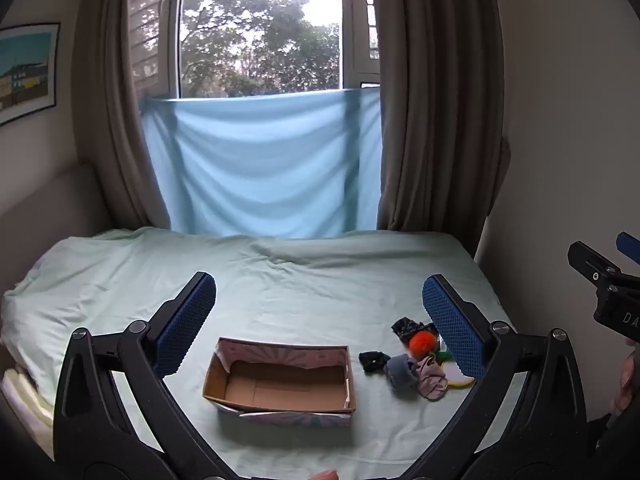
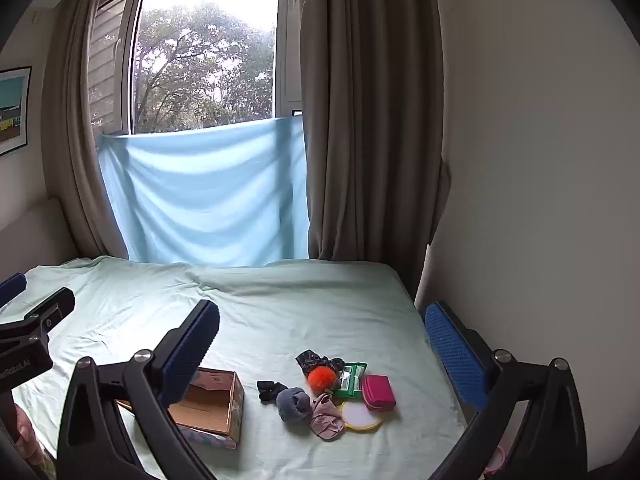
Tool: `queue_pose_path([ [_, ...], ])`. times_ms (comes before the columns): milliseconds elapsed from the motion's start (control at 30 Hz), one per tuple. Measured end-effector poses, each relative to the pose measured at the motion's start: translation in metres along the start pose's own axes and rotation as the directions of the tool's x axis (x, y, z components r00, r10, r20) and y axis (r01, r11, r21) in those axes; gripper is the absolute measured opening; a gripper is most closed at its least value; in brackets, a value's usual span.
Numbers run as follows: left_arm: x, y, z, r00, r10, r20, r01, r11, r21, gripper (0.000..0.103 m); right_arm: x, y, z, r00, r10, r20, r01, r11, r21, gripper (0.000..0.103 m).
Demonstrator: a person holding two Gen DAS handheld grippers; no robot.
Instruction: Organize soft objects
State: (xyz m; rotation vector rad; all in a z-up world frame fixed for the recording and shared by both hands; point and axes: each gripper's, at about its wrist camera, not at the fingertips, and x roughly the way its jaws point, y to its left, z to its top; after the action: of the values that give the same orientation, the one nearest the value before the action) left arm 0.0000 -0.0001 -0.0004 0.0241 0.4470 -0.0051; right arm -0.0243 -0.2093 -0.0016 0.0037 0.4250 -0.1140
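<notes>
An empty cardboard box lies open on the pale green bed sheet. To its right sits a small pile: a black sock, a grey-blue sock ball, a pink cloth, an orange pompom and a dark patterned cloth. My left gripper hovers open above the box, holding nothing. My right gripper hangs open above the pile, also holding nothing.
A green packet, a magenta pouch and a round yellow-rimmed pad lie in the same pile. A blue cloth hangs below the window between brown curtains. A wall borders the bed's right side.
</notes>
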Motion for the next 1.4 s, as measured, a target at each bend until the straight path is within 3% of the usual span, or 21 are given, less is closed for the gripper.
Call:
queue_pose_path([
  [233, -0.003, -0.017, -0.003, 0.999, 0.014, 0.029, -0.015, 1.0, 0.023, 0.103, 0.001, -0.004, 0.0, 1.0, 0.017, 0.004, -0.017, 1.0, 0.017, 0.103],
  [400, -0.01, 0.0, -0.003, 1.0, -0.005, 0.029, 0.005, 1.0, -0.008, 0.103, -0.003, -0.012, 0.006, 1.0, 0.023, 0.007, -0.023, 1.0, 0.018, 0.103],
  [1400, -0.011, 0.001, 0.002, 0.999, 0.01, 0.031, -0.009, 1.0, -0.022, 0.103, 0.009, -0.01, 0.004, 1.0, 0.02, 0.011, -0.02, 1.0, 0.01, 0.103],
])
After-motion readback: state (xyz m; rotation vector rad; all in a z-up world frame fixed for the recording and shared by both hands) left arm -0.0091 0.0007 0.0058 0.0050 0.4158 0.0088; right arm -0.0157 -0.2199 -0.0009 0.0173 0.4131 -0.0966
